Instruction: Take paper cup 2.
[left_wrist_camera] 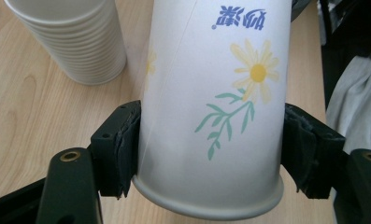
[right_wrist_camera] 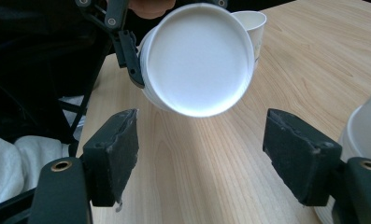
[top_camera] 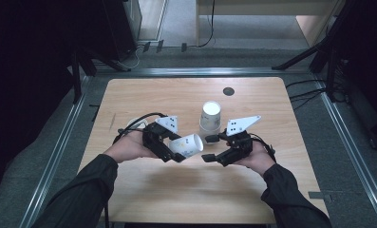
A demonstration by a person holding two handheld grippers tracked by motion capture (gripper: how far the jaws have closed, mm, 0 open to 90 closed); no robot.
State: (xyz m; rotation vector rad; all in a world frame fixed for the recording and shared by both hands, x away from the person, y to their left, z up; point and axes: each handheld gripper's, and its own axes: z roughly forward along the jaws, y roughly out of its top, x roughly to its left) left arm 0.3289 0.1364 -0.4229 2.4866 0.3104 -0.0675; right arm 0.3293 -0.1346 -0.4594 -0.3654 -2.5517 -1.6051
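Note:
A white paper cup with a daisy print is held on its side above the wooden table. My left gripper is shut on it, one jaw on each side of the wall. One round white end of the cup points at my right gripper. That gripper is open, a short way off, with nothing between its jaws. A stack of paper cups stands upright just behind both grippers, and its edge is beside my right jaw.
A single paper cup stands on the table behind the left hand. A dark round hole sits near the far table edge. Black stands and cables surround the table on the floor.

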